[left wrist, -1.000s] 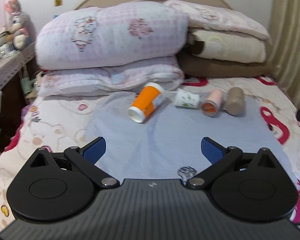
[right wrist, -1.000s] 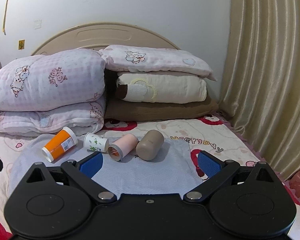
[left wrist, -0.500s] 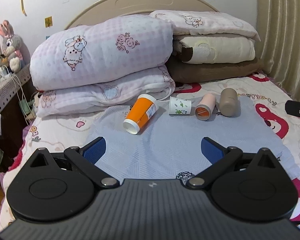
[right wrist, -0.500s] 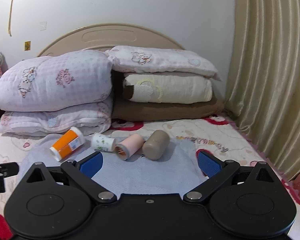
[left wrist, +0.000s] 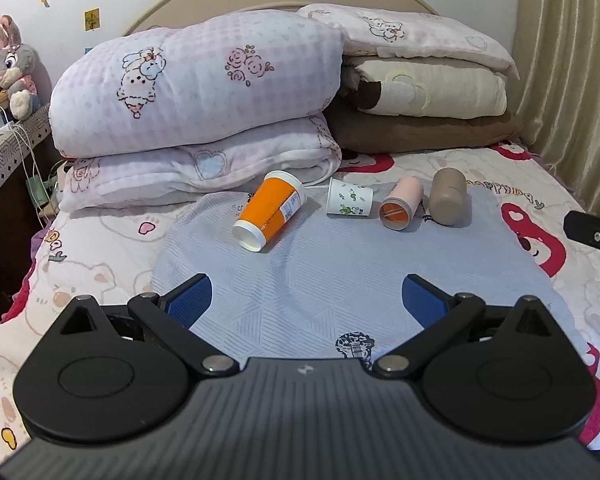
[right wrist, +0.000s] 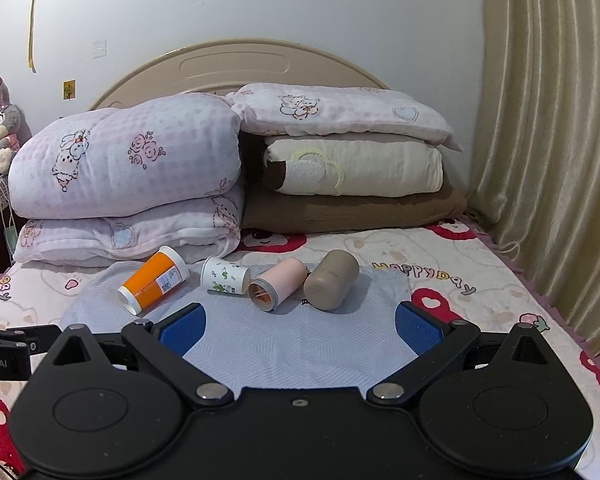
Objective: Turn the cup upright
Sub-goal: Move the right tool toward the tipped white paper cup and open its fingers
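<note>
Sideways, four cups [left wrist: 269,210] on mat [left wrist: 340,272] (jaws apart), untouched

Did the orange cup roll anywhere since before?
No. The orange cup lies on its side at the same spot on the grey mat, below the pink pillows; only the camera moved.

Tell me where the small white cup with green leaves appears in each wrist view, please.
Left wrist view: white leaf cup lies on its side, centre, slightly above the middle, right of the orange cup.
Right wrist view: it lies left of centre, around mid-height.
Shared landmark: the pink cup lies just to its right in both.
</note>
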The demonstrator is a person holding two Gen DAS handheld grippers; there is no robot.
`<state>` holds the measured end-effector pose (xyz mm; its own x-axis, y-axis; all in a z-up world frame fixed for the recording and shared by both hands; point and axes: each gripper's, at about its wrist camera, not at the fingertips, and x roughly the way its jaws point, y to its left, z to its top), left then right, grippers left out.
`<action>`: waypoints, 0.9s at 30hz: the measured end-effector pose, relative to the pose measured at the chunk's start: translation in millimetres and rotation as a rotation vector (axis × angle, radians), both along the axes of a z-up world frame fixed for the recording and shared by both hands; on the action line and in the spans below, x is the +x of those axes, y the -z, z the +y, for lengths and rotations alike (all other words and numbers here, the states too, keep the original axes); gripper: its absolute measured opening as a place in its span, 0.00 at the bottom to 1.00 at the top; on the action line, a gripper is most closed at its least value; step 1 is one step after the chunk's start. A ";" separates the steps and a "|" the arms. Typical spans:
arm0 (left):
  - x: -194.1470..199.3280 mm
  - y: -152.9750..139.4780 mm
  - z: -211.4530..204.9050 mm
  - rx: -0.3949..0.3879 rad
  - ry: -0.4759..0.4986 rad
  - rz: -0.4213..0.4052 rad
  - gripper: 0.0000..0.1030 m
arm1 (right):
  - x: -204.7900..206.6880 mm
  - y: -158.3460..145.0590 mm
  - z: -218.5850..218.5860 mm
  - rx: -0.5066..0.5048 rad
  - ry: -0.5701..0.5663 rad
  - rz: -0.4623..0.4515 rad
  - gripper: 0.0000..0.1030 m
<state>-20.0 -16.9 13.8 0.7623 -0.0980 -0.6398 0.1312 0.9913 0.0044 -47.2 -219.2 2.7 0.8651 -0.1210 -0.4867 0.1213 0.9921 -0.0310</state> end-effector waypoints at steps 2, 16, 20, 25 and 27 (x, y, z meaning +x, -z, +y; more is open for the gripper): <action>0.6 0.3 -0.9 -0.004 0.008 0.006 1.00 | -0.4 0.8 -0.8 0.001 0.001 0.002 0.99; 16.4 0.0 0.4 -0.018 -0.006 0.067 1.00 | 1.1 -0.7 -4.4 0.018 -0.095 -0.008 0.99; 44.9 -9.0 12.3 -0.084 0.000 0.119 1.00 | 10.0 -19.5 0.7 0.100 -0.267 -0.003 0.99; 92.4 -16.5 18.2 -0.081 0.027 0.140 1.00 | 27.2 -27.0 15.2 0.163 -0.394 0.007 0.99; 114.6 -15.4 21.2 -0.124 0.055 0.158 1.00 | 53.2 -22.4 19.7 0.152 -0.435 0.100 0.99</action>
<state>94.6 4.2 29.2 0.6448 -0.2226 -0.7312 0.1746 0.9743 -0.1426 6.0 -199.6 25.0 0.7677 0.3216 -0.5542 -0.3031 0.9443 0.1280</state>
